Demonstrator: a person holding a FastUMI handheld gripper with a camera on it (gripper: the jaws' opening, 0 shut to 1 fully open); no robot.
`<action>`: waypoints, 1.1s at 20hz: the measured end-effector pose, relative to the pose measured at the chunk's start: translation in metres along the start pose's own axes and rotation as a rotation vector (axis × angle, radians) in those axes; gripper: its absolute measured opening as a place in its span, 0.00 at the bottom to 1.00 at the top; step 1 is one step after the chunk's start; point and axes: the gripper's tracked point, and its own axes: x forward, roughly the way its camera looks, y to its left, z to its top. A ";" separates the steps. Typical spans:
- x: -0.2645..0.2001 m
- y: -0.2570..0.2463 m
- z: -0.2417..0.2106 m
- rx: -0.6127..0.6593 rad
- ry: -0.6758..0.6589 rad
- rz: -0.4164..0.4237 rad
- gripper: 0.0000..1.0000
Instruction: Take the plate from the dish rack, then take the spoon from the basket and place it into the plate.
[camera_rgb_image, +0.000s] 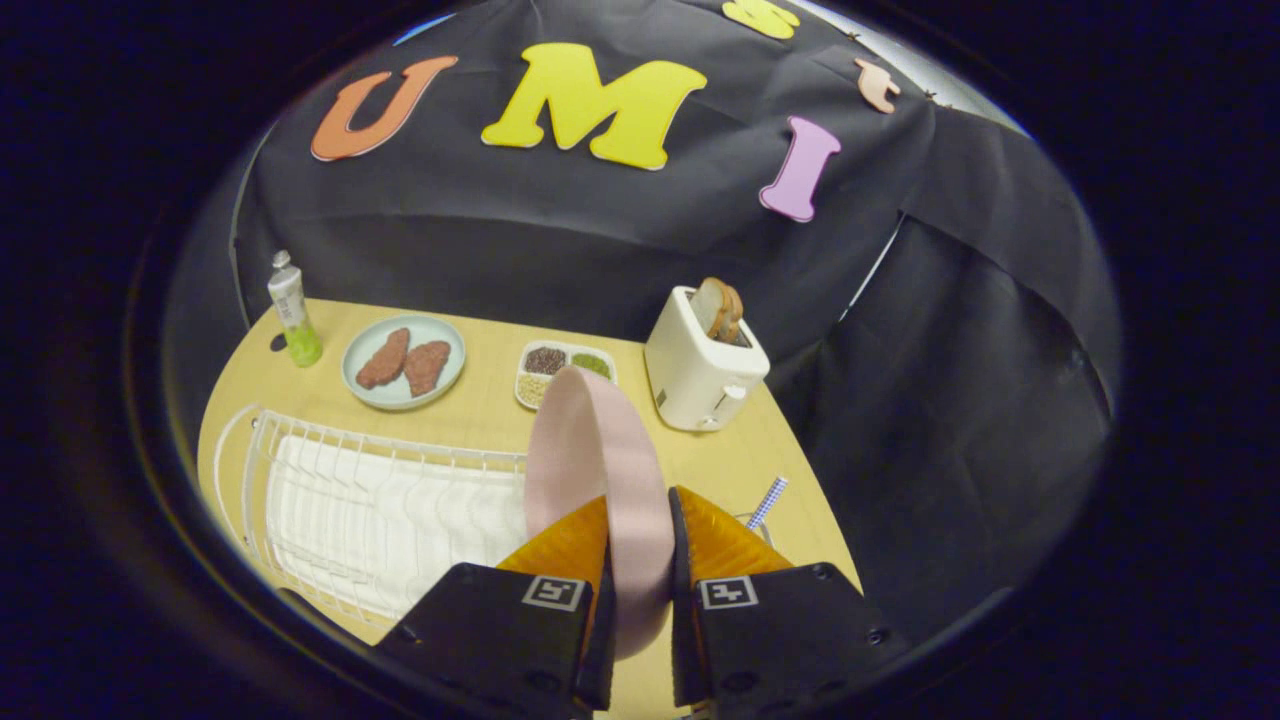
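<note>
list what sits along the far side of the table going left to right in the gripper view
Bottle → plate with two brown patties → divided tray of grains → toaster with bread in its slot. Nearer, the gripper is shut on the pink plate, beside the dish rack.

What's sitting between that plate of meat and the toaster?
In the gripper view, a small divided tray of grains sits between the meat plate and the toaster.

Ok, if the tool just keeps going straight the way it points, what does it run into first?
The tool, shut on the pink plate, points toward the divided snack tray. The held plate would likely reach that tray first, with the toaster just beside the line, though depth is hard to judge.
</note>
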 end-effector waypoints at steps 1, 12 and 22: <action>-0.010 -0.001 -0.004 0.013 -0.012 0.030 0.28; -0.084 0.030 -0.189 0.070 0.069 0.489 0.28; -0.051 0.047 -0.279 0.253 0.274 0.720 0.29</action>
